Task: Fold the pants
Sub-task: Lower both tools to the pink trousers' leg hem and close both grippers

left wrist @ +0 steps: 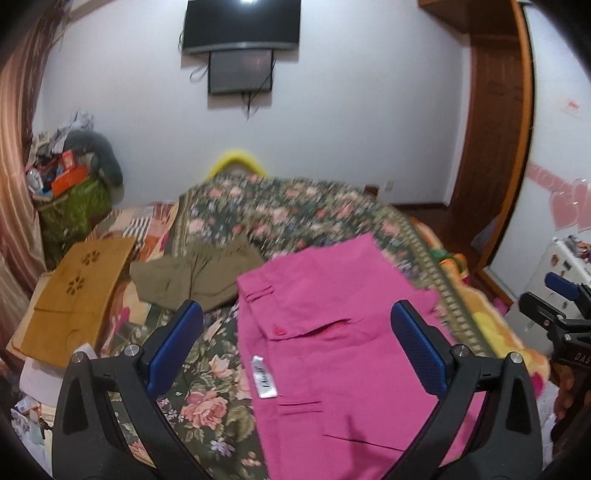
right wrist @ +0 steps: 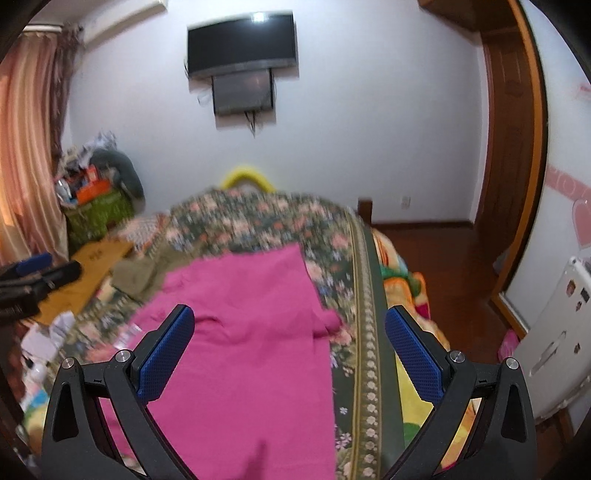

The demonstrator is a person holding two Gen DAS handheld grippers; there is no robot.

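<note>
Hovering over pink pants on a floral bed.
Left gripper and right gripper fingers spread, empty; olive garment at ten o'clock.

Pants lie flat on bedspread, lower centre of left wrist view, waist label at their lower left. Second pair of pants just left of them, toward frame centre. Wooden board further left, at bed edge. Cluttered basket in far left corner by curtain. TV on wall, top centre. Door at right. Left gripper above pants, jaws wide apart. Right gripper likewise spread, over pants' right edge.
</note>
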